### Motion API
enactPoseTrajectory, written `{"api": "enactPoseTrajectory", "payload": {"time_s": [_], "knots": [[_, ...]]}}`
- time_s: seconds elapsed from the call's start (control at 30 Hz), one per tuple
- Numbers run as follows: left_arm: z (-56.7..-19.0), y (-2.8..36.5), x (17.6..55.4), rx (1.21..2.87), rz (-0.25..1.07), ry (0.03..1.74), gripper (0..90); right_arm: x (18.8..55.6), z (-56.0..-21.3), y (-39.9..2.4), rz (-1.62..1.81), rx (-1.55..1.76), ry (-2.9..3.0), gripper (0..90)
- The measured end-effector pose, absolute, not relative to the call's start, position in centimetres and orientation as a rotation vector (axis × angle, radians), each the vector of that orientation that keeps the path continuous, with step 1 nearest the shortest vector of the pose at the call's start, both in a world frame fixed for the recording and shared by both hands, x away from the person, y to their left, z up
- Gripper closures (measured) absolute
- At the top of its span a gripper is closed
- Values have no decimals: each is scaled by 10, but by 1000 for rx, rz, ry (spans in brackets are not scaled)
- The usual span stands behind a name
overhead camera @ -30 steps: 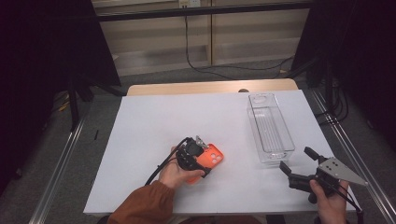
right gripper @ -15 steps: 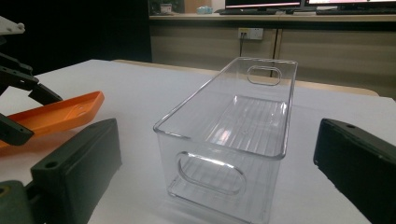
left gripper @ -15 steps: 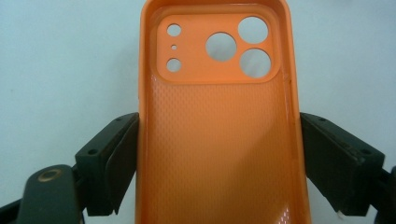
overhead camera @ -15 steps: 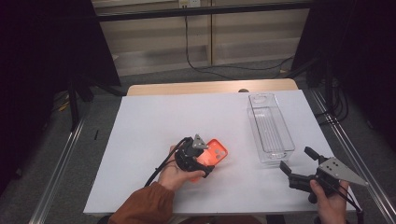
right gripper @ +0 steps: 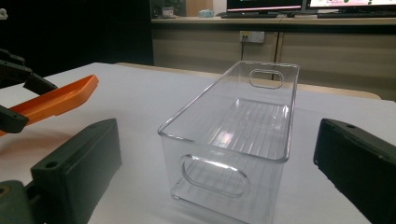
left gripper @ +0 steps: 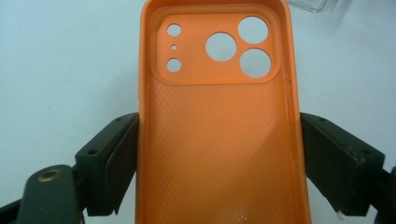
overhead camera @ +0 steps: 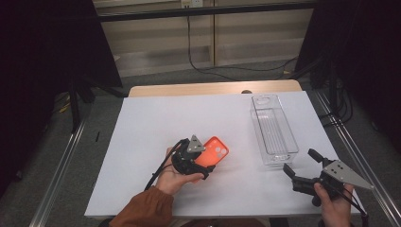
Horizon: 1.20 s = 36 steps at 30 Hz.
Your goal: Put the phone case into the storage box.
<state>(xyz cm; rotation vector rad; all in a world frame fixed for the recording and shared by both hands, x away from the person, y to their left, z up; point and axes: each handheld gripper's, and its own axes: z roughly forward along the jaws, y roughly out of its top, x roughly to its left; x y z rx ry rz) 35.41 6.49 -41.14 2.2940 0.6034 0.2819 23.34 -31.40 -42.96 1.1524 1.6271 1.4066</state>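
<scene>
An orange phone case (overhead camera: 216,151) with round camera cut-outs is clamped by its long sides between the jaws of my left gripper (overhead camera: 204,163). In the left gripper view the case (left gripper: 219,140) has its hollow inside facing the camera, and both pads (left gripper: 122,161) press on its edges. The right gripper view shows the case (right gripper: 56,100) raised slightly above the table, tilted. My right gripper (overhead camera: 301,161) is at the front right, open and holding nothing. Its jaws point at the near end of a clear plastic bin (overhead camera: 274,127).
The clear bin (right gripper: 233,135) has nothing in it; it stands lengthwise at the right of the white table (overhead camera: 156,123), with handle slots in both ends. A wooden edge (overhead camera: 213,88) runs along the far side. Metal rails flank the table.
My left hand has lifted the orange case a little and carried it slightly toward the right. The right gripper has stayed where it was.
</scene>
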Motion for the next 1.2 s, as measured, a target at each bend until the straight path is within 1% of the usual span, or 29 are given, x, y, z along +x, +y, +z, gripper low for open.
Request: {"api": "enactPoseTrajectory", "payload": {"time_s": [0.2, 0.5, 0.7, 0.9, 1.2], "knots": [[-406, 71, 347, 2279, 321, 577, 164, 232, -428, -312, 1423, 1142, 1637, 0], [-401, 77, 340, 2211, 362, 599, 165, 239, -426, -305, 1461, 1113, 1688, 0], [-398, 78, 332, 2213, 387, 574, 164, 243, -419, -298, 1512, 1088, 1698, 0], [-397, 78, 324, 2169, 421, 591, 164, 251, -417, -294, 1521, 1083, 1734, 0], [-393, 68, 315, 2151, 441, 537, 165, 267, -411, -284, 1536, 1043, 1788, 0]]}}
